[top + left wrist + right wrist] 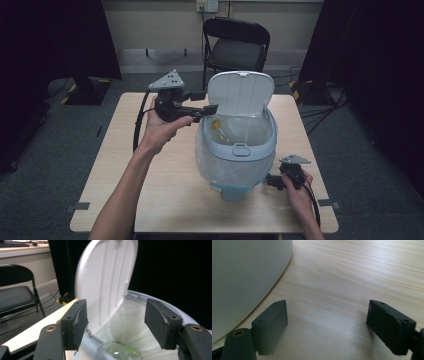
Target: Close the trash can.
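While the person's left hand (162, 131) holds the left gripper (212, 108) up at the rim of the bin (235, 150), the jaws stand wide apart with nothing between them. The tips poke in over the left edge of the opening, just beside the raised lid (241, 93). In the left gripper view you look between the two black pads (160, 323) down into the bin: the white lid (105, 277) stands upright right in front, and a clear plastic liner (125, 325) covers the inside. At the bottom lies something crumpled, clear with a bit of green on it (121, 352), too blurry for me to say what it is. From the high view there's also a small yellowish thing (217, 125) inside near the back left, can't tell what that is either.

The bin itself sits roughly mid-table, a bit right of centre, on the light wooden table (165, 185). It's white with a pale blue rim and a foot pedal (233, 192) sticking out toward the person.

The right gripper (272, 181) rests low on the table at the bin's near right side, held in the right hand (297, 192). Its jaws are spread open too, empty, with bare wood grain (332, 290) between them and the bin's curved wall (244, 277) close by on one side, not touching as far as I can see.

A black folding chair (236, 47) stands behind the table.
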{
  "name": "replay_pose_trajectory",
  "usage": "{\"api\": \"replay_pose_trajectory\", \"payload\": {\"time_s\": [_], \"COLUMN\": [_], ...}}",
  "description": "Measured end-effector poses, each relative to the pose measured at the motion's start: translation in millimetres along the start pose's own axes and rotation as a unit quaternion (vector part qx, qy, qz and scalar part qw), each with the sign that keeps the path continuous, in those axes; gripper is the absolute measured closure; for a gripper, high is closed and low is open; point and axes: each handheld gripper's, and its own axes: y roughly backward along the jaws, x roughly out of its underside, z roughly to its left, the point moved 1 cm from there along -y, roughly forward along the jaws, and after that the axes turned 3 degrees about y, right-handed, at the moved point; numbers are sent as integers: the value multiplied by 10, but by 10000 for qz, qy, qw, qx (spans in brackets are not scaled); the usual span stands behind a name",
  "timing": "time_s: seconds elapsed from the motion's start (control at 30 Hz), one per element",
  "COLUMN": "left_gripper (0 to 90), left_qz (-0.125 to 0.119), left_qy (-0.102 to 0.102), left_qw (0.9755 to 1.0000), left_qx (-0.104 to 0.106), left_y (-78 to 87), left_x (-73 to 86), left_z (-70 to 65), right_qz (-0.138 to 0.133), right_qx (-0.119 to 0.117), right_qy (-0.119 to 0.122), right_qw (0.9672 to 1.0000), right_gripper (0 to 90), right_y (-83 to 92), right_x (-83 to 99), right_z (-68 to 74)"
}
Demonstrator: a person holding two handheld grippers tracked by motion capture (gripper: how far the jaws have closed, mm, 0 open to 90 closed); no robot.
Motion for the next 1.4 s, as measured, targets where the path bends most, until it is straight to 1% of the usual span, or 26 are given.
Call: {"api": "replay_pose_trajectory", "payload": {"time_s": [0.03,0.1,0.13,0.17,0.2,0.27,0.3,0.33,0.4,0.47,0.57,0.63,0.7,0.77,0.9,0.97,1.1,1.17,1.2,1.23,1.33,1.37,1.4], "left_gripper": [349,348,347,347,345,345,345,344,345,344,344,348,347,347,343,324,318,312,306,306,300,296,291], "left_qz": [10,-20,-39,-58,-78,-196,-212,-212,-280,-284,-316,-287,-256,-211,-293,-372,-448,-476,-475,-507,-399,-368,-368], "left_qy": [-1,90,105,160,197,316,346,346,444,488,590,582,496,497,533,576,563,612,612,675,699,709,709], "left_qw": [10000,9999,9999,9996,9993,9984,9982,9982,9973,9967,9957,9955,9953,9950,9940,9931,9924,9924,9930,9931,9935,9939,9939], "left_qx": [-18,-51,-109,-230,-305,-415,-451,-451,-505,-591,-638,-691,-788,-844,-909,-948,-1000,-955,-889,-815,-804,-759,-759], "left_y": [27,75,98,118,127,156,161,161,161,144,112,93,51,5,-60,-86,-137,-160,-168,-185,-243,-276,-276], "left_x": [15,47,57,64,65,47,38,38,17,-2,-35,-61,-90,-124,-217,-269,-366,-405,-416,-417,-394,-381,-381], "left_z": [31,90,123,160,183,279,312,312,396,458,528,534,531,540,576,592,617,624,626,621,621,623,623], "right_qz": [1,1,1,1,0,1,1,1,2,1,0,0,0,0,1,0,1,1,0,1,1,1,1], "right_qx": [1,0,1,0,0,1,0,0,0,-1,-1,0,0,0,-1,0,-1,0,-1,-1,-1,-2,-2], "right_qy": [2,-1,1,0,2,2,-2,-2,-2,-2,1,1,2,2,-1,3,-2,1,1,-3,-1,-1,-1], "right_qw": [10000,10000,10000,10000,10000,10000,10000,10000,10000,10000,10000,10000,10000,10000,10000,10000,10000,10000,10000,10000,10000,10000,10000], "right_gripper": [161,161,161,161,160,161,161,161,161,161,161,160,161,160,161,160,160,161,161,161,161,161,161], "right_y": [0,0,0,0,0,0,0,0,0,0,0,0,0,0,0,0,0,0,0,0,0,0,0], "right_x": [0,0,0,0,0,0,0,0,0,0,0,0,0,0,0,0,0,0,0,0,0,0,0], "right_z": [0,1,0,0,0,0,1,1,1,0,0,0,-1,0,0,-1,0,0,0,0,0,0,0]}}
